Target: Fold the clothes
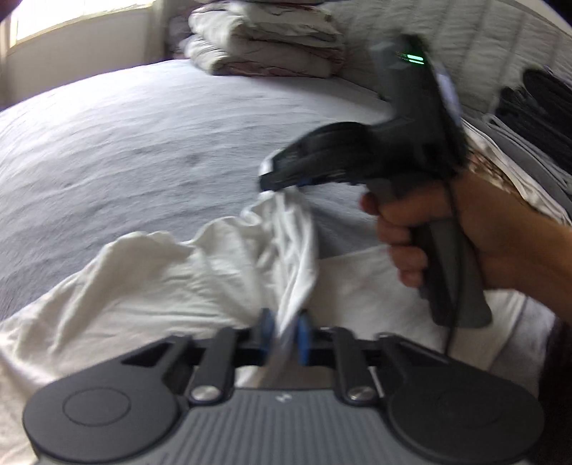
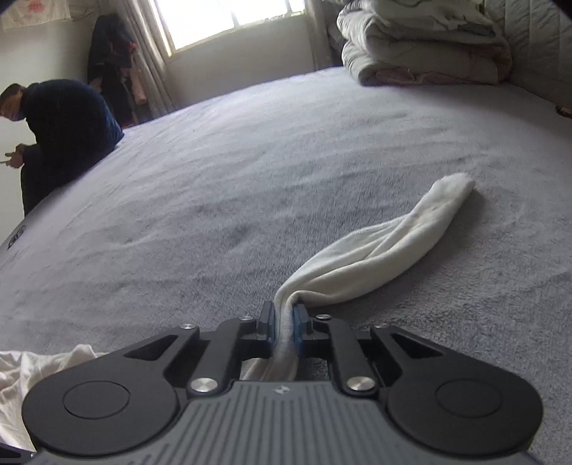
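A white garment (image 1: 150, 282) lies crumpled on the grey bed (image 1: 143, 143). My left gripper (image 1: 286, 325) is shut on a raised fold of it. In the left wrist view my right gripper (image 1: 268, 179), held by a hand (image 1: 447, 229), pinches the same white garment higher up, so the cloth stretches between the two. In the right wrist view my right gripper (image 2: 284, 318) is shut on the white garment, and a twisted sleeve (image 2: 386, 243) trails away to the right over the bed (image 2: 250, 161). More white cloth (image 2: 21, 375) shows at the lower left.
Folded quilts (image 1: 264, 39) (image 2: 422, 46) are stacked at the head of the bed by a padded headboard (image 1: 482, 46). Dark clothes (image 1: 536, 107) lie at the right. A person in dark clothing (image 2: 60, 132) sits on the bed's far left edge, near a window (image 2: 232, 18).
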